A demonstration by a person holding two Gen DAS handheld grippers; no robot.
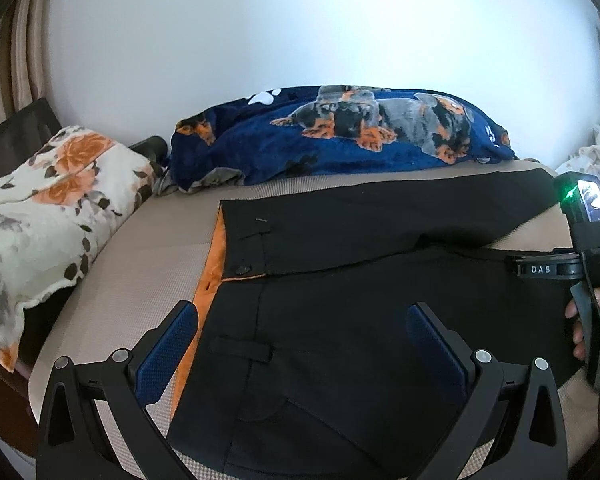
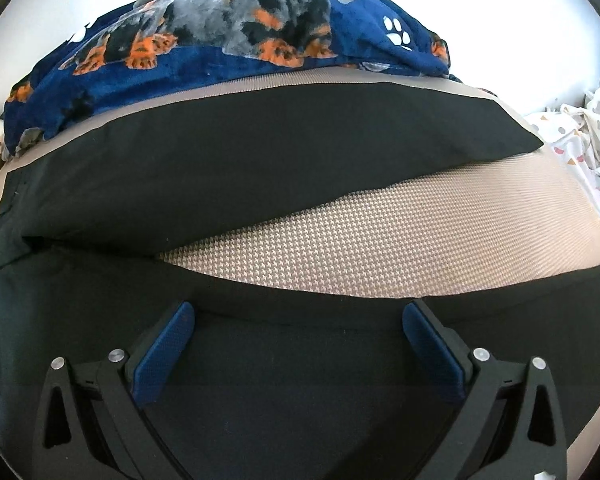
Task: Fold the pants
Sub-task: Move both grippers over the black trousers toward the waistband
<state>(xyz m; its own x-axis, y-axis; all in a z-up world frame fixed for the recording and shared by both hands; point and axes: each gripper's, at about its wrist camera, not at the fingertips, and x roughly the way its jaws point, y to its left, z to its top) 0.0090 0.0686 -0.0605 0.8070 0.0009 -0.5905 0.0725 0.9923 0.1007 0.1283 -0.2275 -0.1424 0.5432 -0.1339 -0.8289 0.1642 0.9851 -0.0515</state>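
Pale daylight is washing over a plain white wall behind a bed whose tan woven mattress cover is carrying a navy dog-print blanket, a floral pillow and beige curtains at left.

The pants run off the left wrist view at six o'clock, so the near edge of the seat cannot be seen, and the left gripper frame covers the cloth at seven and five o'clock. In the right wrist view the near leg is cut off at six and nine o'clock, its hem out of sight; the right gripper arms hide part of it. The far leg covers the mattress beneath. The blanket is clipped at twelve o'clock. At three o'clock in the left view, only fingertips of a hand show behind the other gripper's handle; its small screen is unreadable.
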